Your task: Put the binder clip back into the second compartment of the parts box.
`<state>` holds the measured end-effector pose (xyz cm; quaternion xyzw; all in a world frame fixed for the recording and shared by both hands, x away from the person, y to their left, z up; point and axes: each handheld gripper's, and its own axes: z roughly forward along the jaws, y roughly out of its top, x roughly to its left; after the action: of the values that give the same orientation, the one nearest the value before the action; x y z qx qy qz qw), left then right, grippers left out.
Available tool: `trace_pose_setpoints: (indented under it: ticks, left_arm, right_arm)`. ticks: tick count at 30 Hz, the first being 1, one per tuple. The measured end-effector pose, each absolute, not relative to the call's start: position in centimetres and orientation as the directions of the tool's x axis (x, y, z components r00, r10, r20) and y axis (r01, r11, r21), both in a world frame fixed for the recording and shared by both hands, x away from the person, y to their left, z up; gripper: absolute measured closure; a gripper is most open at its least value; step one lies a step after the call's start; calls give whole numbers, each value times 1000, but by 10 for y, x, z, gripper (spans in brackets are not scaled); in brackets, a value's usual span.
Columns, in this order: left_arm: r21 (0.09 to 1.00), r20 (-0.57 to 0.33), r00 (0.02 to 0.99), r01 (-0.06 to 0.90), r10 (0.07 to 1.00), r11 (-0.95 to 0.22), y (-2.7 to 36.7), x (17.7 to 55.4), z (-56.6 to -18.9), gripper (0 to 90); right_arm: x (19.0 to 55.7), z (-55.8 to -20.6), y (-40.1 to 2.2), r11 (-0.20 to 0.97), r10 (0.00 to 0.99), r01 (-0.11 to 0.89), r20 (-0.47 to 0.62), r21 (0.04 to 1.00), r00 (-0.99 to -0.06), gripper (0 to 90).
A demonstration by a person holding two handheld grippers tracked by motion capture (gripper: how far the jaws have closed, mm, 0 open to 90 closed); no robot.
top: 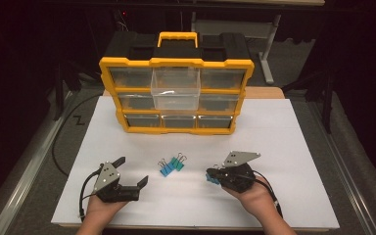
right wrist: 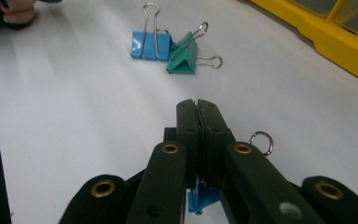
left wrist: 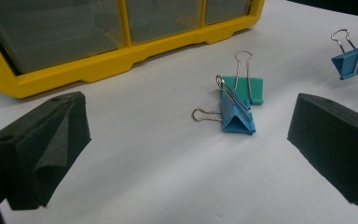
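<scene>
A blue binder clip (top: 165,170) and a green binder clip (top: 178,162) lie touching on the white board, in front of the organizer. From the left gripper view the blue clip (left wrist: 237,116) lies nearer than the green clip (left wrist: 249,88). My left gripper (top: 133,170) rests to their left, open and with nothing between its jaws (left wrist: 189,112). To their right, my right gripper (top: 209,175) is shut on a second blue binder clip (top: 212,180), lifted just off the board. That clip (right wrist: 199,199) peeks out under the closed jaws (right wrist: 197,105) and hangs at the top right of the left gripper view (left wrist: 352,60).
A yellow and black drawer organizer (top: 176,63) stands at the back of the white board (top: 284,147). Its clear top-middle drawer (top: 175,88) is pulled out toward me. Cables trail from both grippers near the board's front edge.
</scene>
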<state>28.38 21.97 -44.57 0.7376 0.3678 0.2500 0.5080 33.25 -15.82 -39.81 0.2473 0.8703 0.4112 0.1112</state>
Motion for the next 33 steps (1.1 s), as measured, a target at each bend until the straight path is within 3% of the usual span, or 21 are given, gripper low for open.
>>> trace_pose_setpoints:
  ticks: [12,33]
  left_arm:
    - [933,7,603,284,797,-222,220,283,-446,4]
    - [935,6,619,275,785,-224,220,282,-446,3]
  right_arm:
    - [342,-393,-171,632,520,405,27,661,-854,900]
    - [350,-361,-171,765,455,428,67,482,-888,900]
